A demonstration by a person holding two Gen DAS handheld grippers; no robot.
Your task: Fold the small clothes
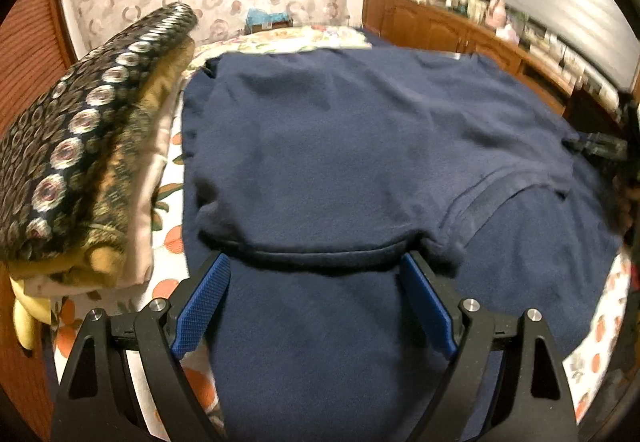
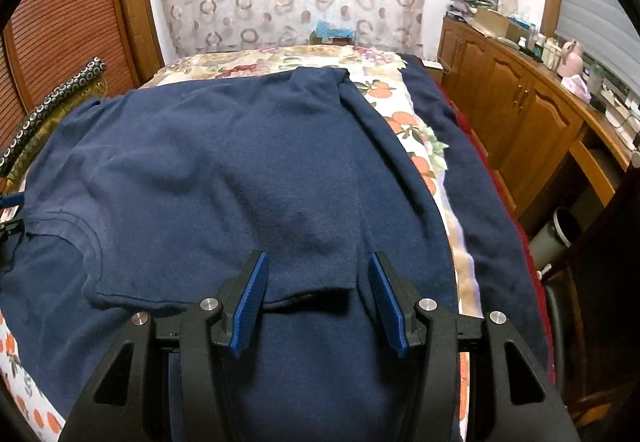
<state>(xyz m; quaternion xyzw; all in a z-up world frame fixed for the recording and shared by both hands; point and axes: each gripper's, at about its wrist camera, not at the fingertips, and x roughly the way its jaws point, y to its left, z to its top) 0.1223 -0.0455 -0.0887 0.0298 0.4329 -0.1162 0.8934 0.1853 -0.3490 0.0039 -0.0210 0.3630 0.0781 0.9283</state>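
Observation:
A navy blue T-shirt lies spread on a bed with an orange-fruit sheet. Its upper part is folded over, with the folded hem lying across the lower part. My left gripper is open, its blue pads straddling that folded edge just above the cloth. In the right wrist view the same shirt fills the middle, its neckline at the left. My right gripper is open over the folded edge, holding nothing. The right gripper also shows at the right edge of the left wrist view.
A stack of folded patterned clothes sits on the bed at the left. A second navy cloth lies along the bed's right side. A wooden cabinet with clutter stands to the right, and a bin sits on the floor.

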